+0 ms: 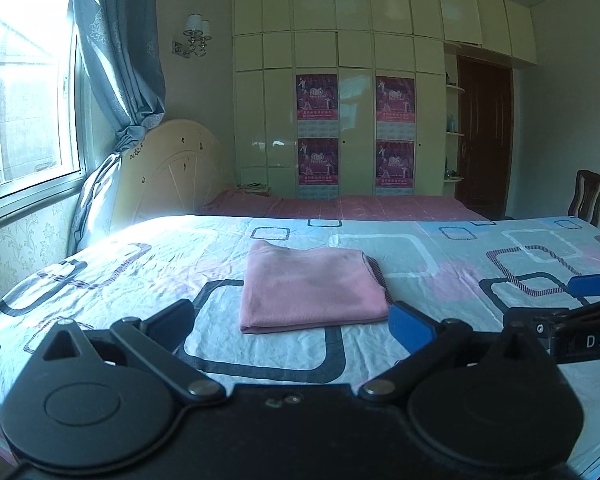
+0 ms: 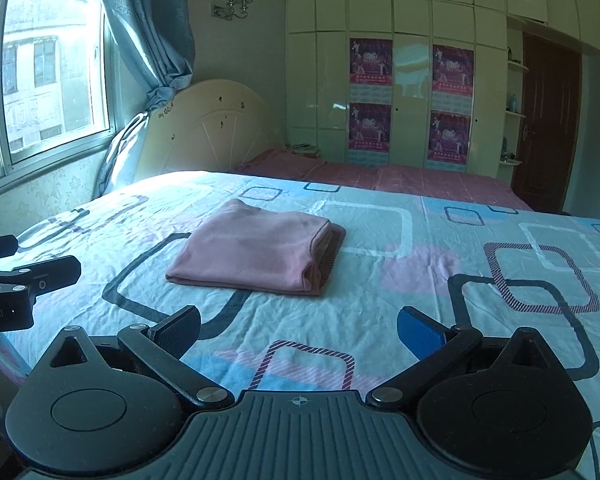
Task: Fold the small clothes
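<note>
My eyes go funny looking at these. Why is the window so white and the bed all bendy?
Left wrist view: daylight overexposes the window and washes out the sheet beneath; the fisheye lens curves the bed's edge. Right wrist view: same glare by the headboard; the pink folded cloth stays sharp.

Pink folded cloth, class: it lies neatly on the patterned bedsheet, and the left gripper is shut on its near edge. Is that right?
Not quite. The pink folded cloth does lie on the patterned bedsheet, but the left gripper is open and holds nothing, as the left wrist view shows.
</note>
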Tool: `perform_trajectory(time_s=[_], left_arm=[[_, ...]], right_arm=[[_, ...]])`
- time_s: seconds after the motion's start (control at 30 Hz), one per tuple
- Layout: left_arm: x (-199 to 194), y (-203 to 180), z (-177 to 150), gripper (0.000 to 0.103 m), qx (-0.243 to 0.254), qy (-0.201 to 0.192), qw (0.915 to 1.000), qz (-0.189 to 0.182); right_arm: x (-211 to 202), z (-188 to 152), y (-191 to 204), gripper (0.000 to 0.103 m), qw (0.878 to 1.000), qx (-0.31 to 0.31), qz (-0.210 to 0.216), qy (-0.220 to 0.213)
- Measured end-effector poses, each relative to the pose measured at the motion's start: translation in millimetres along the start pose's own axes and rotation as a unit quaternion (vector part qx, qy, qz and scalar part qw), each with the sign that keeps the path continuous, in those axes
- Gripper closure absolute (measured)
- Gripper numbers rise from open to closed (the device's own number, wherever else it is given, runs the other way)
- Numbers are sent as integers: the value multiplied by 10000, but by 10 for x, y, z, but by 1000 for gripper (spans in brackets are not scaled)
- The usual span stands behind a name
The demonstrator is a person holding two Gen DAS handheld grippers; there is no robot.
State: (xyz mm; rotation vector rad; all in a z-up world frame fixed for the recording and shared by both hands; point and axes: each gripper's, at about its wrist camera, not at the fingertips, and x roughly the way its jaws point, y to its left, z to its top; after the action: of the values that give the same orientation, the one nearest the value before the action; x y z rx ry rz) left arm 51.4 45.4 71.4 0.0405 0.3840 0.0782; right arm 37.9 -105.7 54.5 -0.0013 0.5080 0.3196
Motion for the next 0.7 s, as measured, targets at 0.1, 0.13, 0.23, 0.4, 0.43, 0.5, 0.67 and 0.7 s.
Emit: perform_trajectory(time_s=[0.1, 0.13, 0.23, 0.4, 0.43, 0.5, 0.67, 0.7], left_arm=[[-22, 2, -9, 1, 32, -6, 10000, -28], [-27, 4, -12, 1, 36, -8, 10000, -36], [-35, 13, -20, 1, 31, -6, 10000, -57], [-47, 14, -17, 1, 42, -8, 9999, -91], [-50, 10, -15, 1, 46, -10, 10000, -87], [-55, 12, -16, 1, 51, -2, 9999, -97], [-59, 9, -16, 1, 54, -1, 9999, -102], [-57, 11, -8, 1, 57, 4, 9999, -110]], right_arm=[[-19, 8, 5, 0, 10000, 21, -38, -28], [-30, 6, 4, 0, 10000, 26, -45, -34], [-55, 10, 7, 0, 10000, 19, -74, -54], [-74, 8, -4, 0, 9999, 26, -81, -64], [-74, 8, -3, 0, 9999, 24, -81, -61], [-75, 8, -3, 0, 9999, 25, -84, -66], [-82, 14, -2, 0, 9999, 3, -104, -81], [-86, 16, -9, 0, 9999, 2, -104, -85]])
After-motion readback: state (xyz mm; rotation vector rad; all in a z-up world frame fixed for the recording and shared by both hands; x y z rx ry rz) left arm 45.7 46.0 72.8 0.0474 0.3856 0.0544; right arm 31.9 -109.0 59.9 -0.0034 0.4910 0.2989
